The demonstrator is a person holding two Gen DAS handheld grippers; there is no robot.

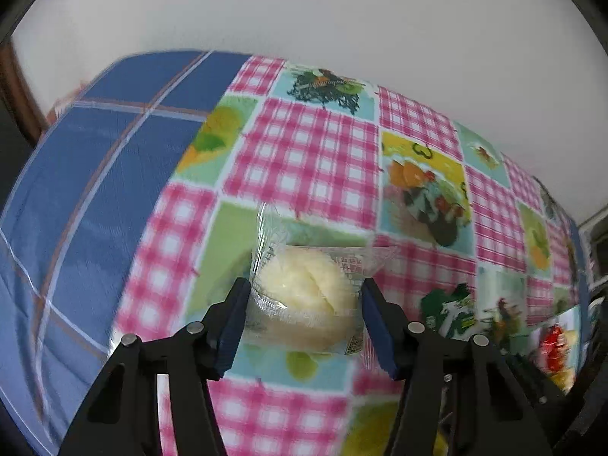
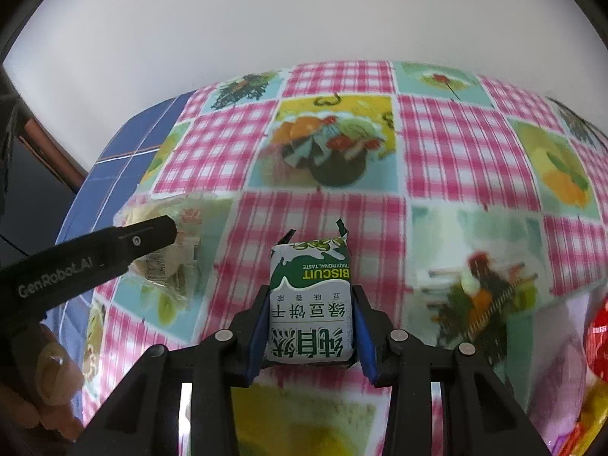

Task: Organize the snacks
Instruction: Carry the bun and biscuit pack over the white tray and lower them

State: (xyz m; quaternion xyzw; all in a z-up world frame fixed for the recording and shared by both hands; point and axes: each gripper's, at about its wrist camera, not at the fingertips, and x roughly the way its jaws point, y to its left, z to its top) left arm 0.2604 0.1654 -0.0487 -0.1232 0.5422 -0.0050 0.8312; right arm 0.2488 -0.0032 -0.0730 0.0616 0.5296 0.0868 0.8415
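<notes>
The green-and-white biscuit pack [image 2: 309, 304] between my right fingers reads, upside down to my camera, "BISCUIT" in yellow-green with "TRADITIONAL TASTE" in small letters beside it. Below come the Chinese lines 绿豆饼干 and 豆味香浓, then large characters I cannot make out. My left gripper's arm [image 2: 76, 266] carries "GenRobot.AI" in pale letters. The print on the clear bun wrapper [image 1: 304, 292] is too blurred to read.
</notes>
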